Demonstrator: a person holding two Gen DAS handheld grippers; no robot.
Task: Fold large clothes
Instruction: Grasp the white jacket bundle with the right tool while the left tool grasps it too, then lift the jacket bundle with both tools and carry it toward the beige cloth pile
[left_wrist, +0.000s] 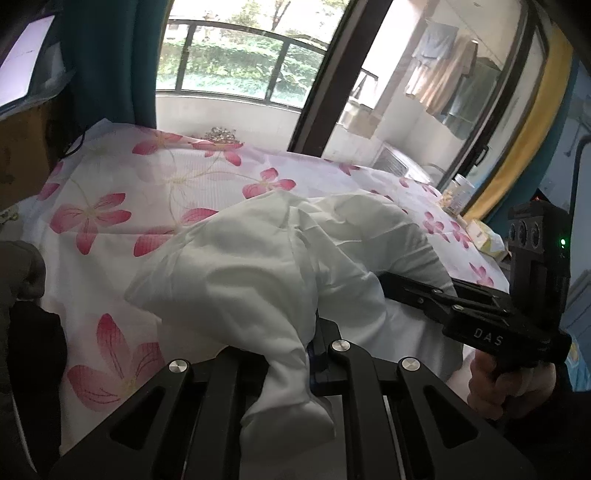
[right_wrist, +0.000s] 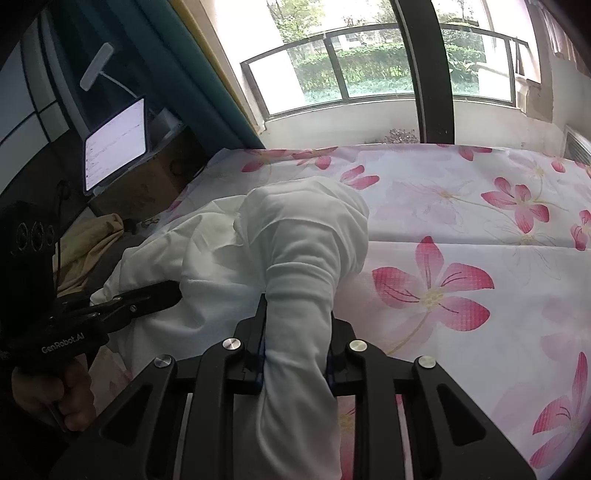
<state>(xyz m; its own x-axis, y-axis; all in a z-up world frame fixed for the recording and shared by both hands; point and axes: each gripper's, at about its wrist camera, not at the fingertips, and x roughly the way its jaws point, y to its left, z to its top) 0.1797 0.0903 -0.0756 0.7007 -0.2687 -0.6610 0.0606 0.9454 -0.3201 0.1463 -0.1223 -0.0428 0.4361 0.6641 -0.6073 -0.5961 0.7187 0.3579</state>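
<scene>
Left wrist view shows the left gripper (left_wrist: 295, 354) clamped on a bunched fold of the white garment (left_wrist: 280, 258), which lies heaped near the front edge of the flowered bedsheet (left_wrist: 110, 206). The right gripper (right_wrist: 295, 343) pinches a thick roll of the same cloth (sleeve or hem, it is hard to tell). The likely risk: each pinch holds gathered layers, so a lift could let inner layers slip free or twist the garment instead of spreading it.
</scene>
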